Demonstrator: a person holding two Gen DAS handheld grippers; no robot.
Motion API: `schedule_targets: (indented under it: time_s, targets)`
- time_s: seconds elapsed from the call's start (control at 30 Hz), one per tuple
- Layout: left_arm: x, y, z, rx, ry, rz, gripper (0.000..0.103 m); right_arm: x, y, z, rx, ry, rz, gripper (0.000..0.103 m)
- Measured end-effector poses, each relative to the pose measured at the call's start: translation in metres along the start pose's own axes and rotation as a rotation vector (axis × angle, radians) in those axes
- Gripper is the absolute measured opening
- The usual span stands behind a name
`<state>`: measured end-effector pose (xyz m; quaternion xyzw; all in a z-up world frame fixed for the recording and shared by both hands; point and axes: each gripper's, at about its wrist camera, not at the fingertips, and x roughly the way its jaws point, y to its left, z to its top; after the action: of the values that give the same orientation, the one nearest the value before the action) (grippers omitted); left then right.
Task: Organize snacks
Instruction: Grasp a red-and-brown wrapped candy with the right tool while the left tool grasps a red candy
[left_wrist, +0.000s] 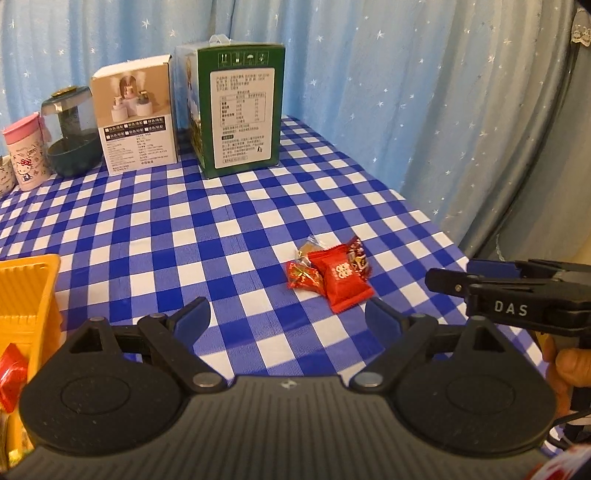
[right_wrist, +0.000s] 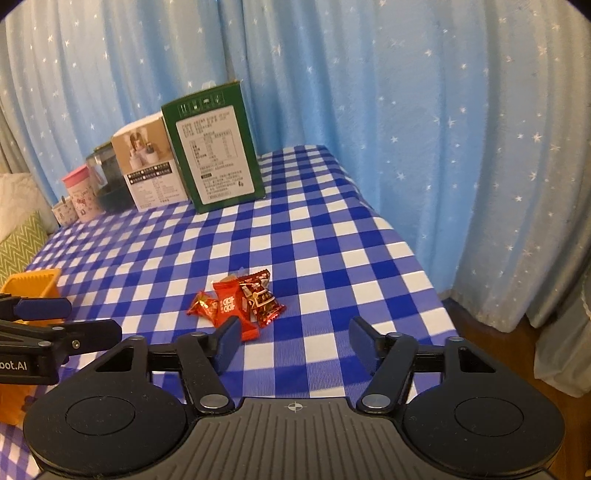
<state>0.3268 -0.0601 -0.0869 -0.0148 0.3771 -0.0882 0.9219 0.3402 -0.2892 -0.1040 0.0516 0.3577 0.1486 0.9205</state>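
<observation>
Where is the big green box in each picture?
Left wrist view: the green box stands upper middle, at the table's far edge.
Right wrist view: the green box stands upper left of middle.
Shared landmark: the beige box stands just left of it in both.

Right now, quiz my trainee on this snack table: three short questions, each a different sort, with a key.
1. True or false: the snacks already lie in the yellow basket.
2. Which stands right beside the green box? A) pink cup B) tan box C) dark jar
3. Fill in: the left hand-held gripper holds ____.

Key:
1. False. They lie in a small heap on the checked cloth, apart from the basket.
2. B, the tan box. The dark jar and pink cup stand further along the row.
3. Nothing. Its jaws stand wide and empty.
</observation>
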Motion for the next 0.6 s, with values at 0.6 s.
schedule_targets:
  time_s: [0.6]
  targets:
    - [0.058,0.022,0.003,0.001,0.019,0.0,0.089,0.092,0.014,0.008,-0.185,0.04,0.081,0.044]
